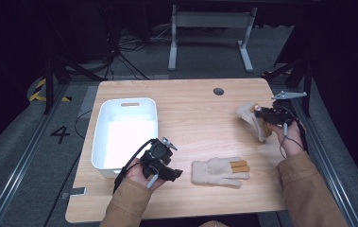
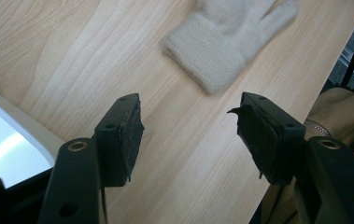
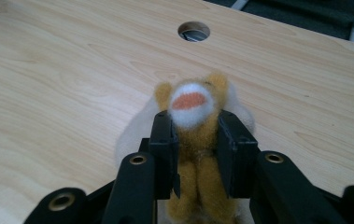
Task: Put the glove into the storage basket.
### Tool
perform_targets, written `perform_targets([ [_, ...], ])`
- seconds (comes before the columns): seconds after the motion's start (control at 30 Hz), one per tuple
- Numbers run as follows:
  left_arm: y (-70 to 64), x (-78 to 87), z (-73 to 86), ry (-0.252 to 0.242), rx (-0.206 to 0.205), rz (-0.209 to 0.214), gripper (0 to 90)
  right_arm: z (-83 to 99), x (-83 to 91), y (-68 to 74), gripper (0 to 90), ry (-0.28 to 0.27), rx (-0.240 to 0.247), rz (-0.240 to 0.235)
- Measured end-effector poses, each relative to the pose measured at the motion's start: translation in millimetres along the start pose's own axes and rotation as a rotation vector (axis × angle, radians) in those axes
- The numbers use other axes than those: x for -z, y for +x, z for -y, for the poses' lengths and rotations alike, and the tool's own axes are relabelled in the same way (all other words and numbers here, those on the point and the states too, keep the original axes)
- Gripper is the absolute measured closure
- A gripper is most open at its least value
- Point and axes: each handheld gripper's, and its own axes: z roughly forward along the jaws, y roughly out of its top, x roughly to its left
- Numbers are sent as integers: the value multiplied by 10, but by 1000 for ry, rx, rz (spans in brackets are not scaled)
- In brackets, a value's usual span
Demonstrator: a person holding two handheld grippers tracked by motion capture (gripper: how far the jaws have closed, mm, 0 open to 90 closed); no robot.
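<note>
Right gripper [image 1: 263, 112] has its jaws clamped on the cream glove [image 1: 253, 119] by its orange fuzzy part, near the table's [image 1: 191, 113] right edge. Left gripper [image 1: 169, 173] has jaws wide apart with nothing between them, sitting between the white bin [image 1: 102, 142] and the second glove [image 1: 219, 172] lying flat.

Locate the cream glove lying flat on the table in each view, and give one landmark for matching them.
High view: the flat glove lies near the front edge, right of the left gripper.
Left gripper view: it lies at top centre, beyond the open jaws.
Right gripper view: not in it.
Shared landmark: the white bin.
</note>
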Motion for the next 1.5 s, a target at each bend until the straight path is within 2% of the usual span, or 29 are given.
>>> perform_targets([
  [0.27,-35,-51,-91,5,-31,17,405,-60,258,151,698,42,67,-77],
  [0.37,-43,-69,-122,9,-37,22,405,-78,348,215,698,73,97,-117],
  [0.53,-78,-118,-172,16,-54,33,404,-75,469,295,698,128,153,-181],
  [0.73,-89,-140,-205,20,-68,38,404,-75,575,378,697,155,204,-230],
  [1.0,-96,-133,-205,16,-67,38,405,-93,650,540,697,163,318,-320],
  [1.3,-100,-136,-208,18,-71,37,405,-124,692,723,697,143,398,-410],
  [1.5,-108,-137,-208,18,-74,37,405,-140,687,852,696,136,443,-486],
])
